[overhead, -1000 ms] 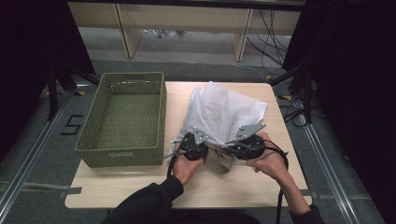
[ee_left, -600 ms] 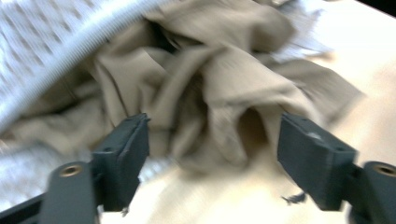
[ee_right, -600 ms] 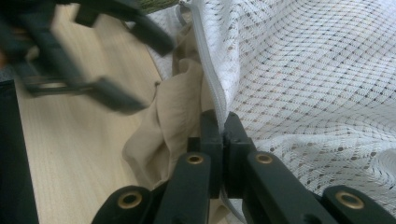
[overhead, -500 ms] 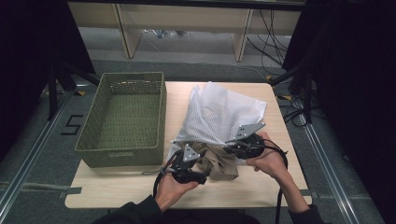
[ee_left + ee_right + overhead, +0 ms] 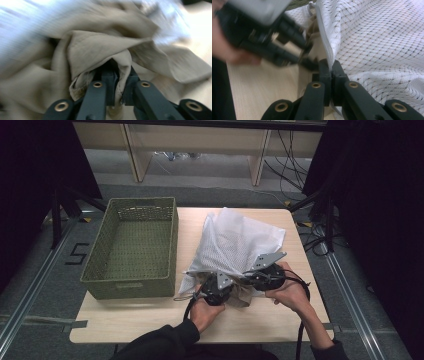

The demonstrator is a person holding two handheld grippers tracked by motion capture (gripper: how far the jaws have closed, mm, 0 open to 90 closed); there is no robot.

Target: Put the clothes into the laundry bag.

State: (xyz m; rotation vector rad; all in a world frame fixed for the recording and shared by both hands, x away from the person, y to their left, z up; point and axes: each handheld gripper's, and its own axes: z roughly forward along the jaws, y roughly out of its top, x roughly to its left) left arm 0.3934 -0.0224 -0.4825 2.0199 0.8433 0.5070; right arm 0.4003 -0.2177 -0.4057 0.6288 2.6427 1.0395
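Beige cloth is pinched between the jaws of the left tongs, which have just been closing on a fold of it. The fabric bunches up around the black jaws and is blurred in the left gripper view. The right tongs are clamped together on the zipper edge of a white mesh bag, with the bag's netting spreading off to one side.

From the high view, the left tongs and right tongs sit close together at the near end of the mesh bag, where the beige cloth pokes out of its opening. The bag lies on a pale wooden tabletop. Just beside the bag, on its left, stands a green woven basket.
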